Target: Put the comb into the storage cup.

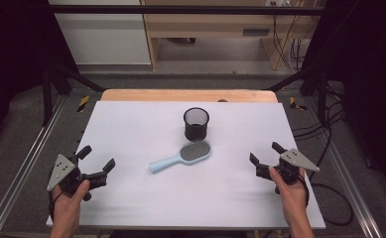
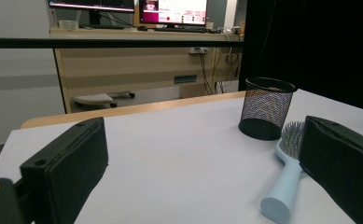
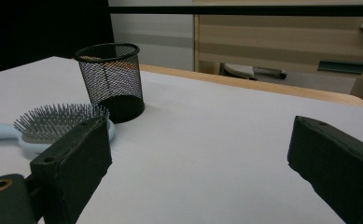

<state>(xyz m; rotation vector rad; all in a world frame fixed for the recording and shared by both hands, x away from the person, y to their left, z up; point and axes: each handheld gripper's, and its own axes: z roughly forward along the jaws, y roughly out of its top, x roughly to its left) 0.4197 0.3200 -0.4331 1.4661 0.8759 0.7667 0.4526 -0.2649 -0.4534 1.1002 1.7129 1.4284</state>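
A light blue hairbrush [image 1: 183,156] lies bristles up near the middle of the white table top, its handle pointing toward the front left. Just behind it stands a black mesh cup [image 1: 196,123], upright. The left gripper [image 1: 97,159] rests at the front left, open, with nothing between its jaws. At the front right the right gripper [image 1: 266,152] is open too and holds nothing. In the left gripper view the hairbrush [image 2: 284,173] and the cup [image 2: 266,107] sit ahead to the right. From the right gripper view the hairbrush [image 3: 53,125] and cup [image 3: 111,81] appear on the left.
The white sheet [image 1: 131,129] covers a wooden table whose far edge [image 1: 188,95] shows behind it. Metal rails [image 1: 27,163] run along both sides. Black frame struts and cables [image 1: 329,124] stand off the right side. A desk with monitors [image 2: 170,11] lies beyond.
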